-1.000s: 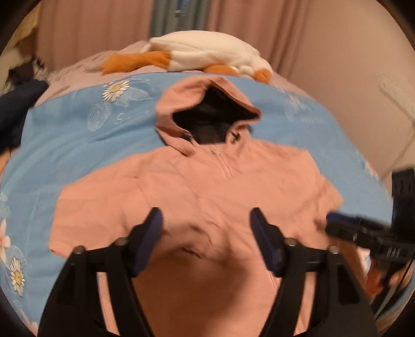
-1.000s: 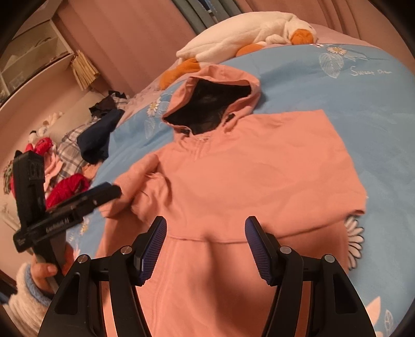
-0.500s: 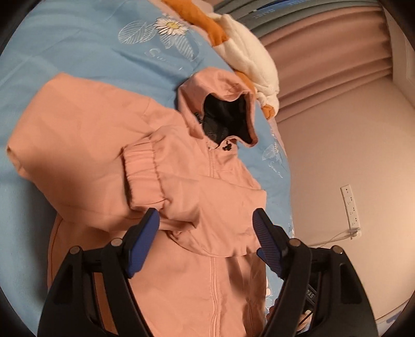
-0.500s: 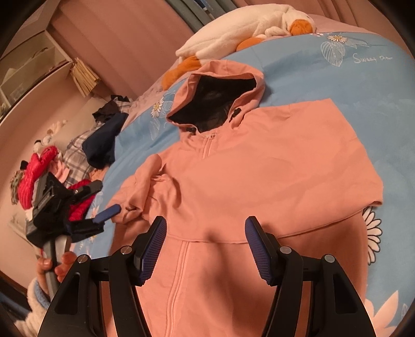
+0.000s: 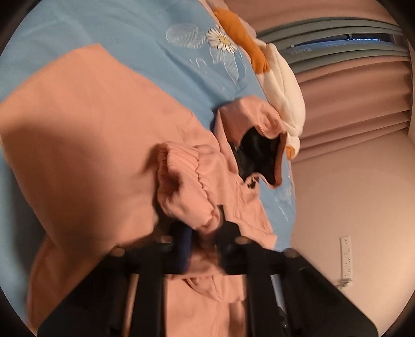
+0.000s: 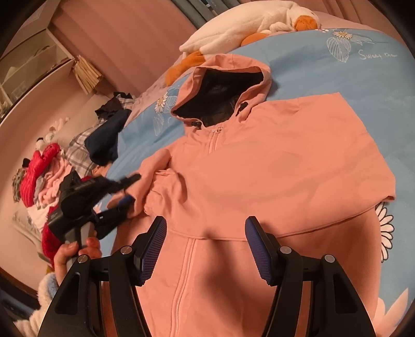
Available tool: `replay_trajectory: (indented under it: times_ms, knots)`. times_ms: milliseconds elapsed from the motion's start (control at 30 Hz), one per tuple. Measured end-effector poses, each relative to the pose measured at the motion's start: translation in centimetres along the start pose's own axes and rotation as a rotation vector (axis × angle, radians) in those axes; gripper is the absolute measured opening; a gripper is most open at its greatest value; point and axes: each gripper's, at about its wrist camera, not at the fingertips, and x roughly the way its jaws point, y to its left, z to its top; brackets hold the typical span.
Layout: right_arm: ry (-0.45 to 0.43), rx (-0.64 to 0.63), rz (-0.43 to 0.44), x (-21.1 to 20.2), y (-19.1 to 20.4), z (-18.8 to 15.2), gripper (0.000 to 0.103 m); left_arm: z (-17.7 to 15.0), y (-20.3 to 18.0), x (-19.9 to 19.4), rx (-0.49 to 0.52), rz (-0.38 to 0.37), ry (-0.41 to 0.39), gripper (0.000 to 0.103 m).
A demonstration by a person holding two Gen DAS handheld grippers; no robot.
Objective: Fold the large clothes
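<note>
A pink hooded jacket [image 6: 272, 166] lies front-up on a blue floral bedspread [image 6: 376, 67], one sleeve folded across its chest. The left tool [image 5: 203, 233] is clamped on the elastic sleeve cuff [image 5: 186, 191]. The right tool [image 6: 206, 248] hovers above the zipper [image 6: 185, 269], fingers apart. A plush goose [image 6: 249, 23] rests beyond the hood.

1. The hoodie [image 6: 272, 166] is soft, matt pink cloth with a dark lining.
2. The blanket [image 6: 363, 77] is smooth blue cloth.
3. The goose toy [image 6: 241, 26] looks fluffy.
4. The right gripper [image 6: 206, 250] is matt black plastic with bumpy blue pads [image 6: 153, 248].
</note>
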Motion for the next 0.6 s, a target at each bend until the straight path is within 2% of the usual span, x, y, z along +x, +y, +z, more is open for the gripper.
replay_trajectory:
  times_ms: [167,267,367,500,600]
  knots:
    - [-0.005,0.017,-0.002,-0.4,-0.5,-0.2,0.063,1.2,-2.5,-2.3,0.117,0.012,-0.115,0.011]
    - [-0.027,0.026,-0.002,-1.2,-1.0,0.0,0.063,0.9,-7.4,-3.5,0.325,0.057,-0.140,0.011]
    - [-0.065,0.046,-0.009,-2.3,-1.6,0.3,0.063,-0.5,-12.1,-4.2,0.489,0.048,-0.133,0.011]
    - [-0.110,0.084,-0.008,-3.9,-2.5,0.4,0.063,-2.7,-16.4,-3.6,0.592,0.022,-0.104,0.011]
    - [-0.129,0.102,-0.035,-5.1,-3.2,0.4,0.063,-4.8,-18.2,-1.4,0.670,0.071,-0.058,0.011]
